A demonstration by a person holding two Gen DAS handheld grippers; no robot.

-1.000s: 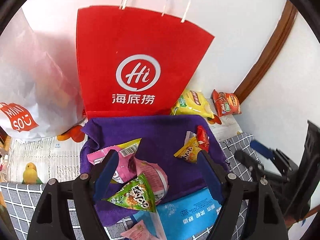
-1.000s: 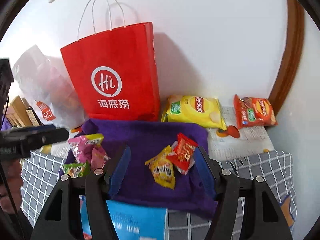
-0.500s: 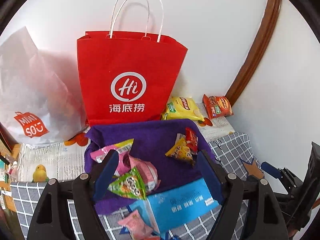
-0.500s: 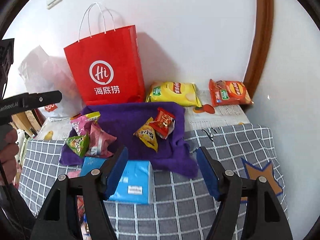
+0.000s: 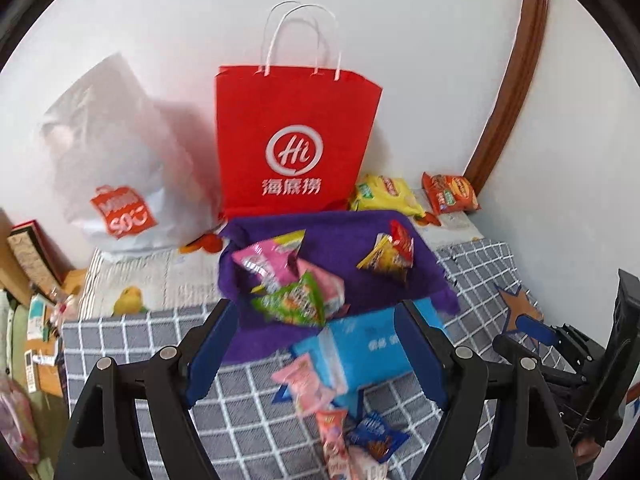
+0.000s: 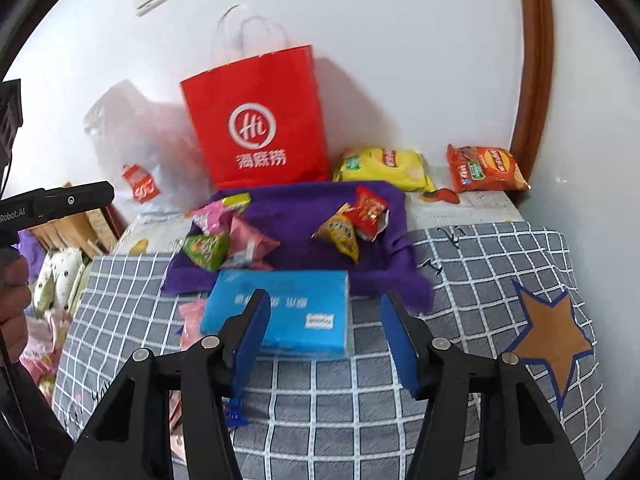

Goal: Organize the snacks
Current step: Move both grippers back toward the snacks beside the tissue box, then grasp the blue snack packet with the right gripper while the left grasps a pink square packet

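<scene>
Snacks (image 6: 344, 224) on purple cloth (image 6: 304, 208) | right tool (image 6: 324, 320) angled down, closing, empty

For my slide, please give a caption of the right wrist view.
Right gripper, nothing between its jaws, above a blue tissue pack; snack packets on a purple cloth before a red paper bag.

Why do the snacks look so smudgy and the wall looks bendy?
Left wrist view: motion blur smears the green snack packet and the white plastic bag. Right wrist view: sharper, though the fisheye lens bends the brown door frame, and the red paper bag throws a soft shadow on the wall.
</scene>
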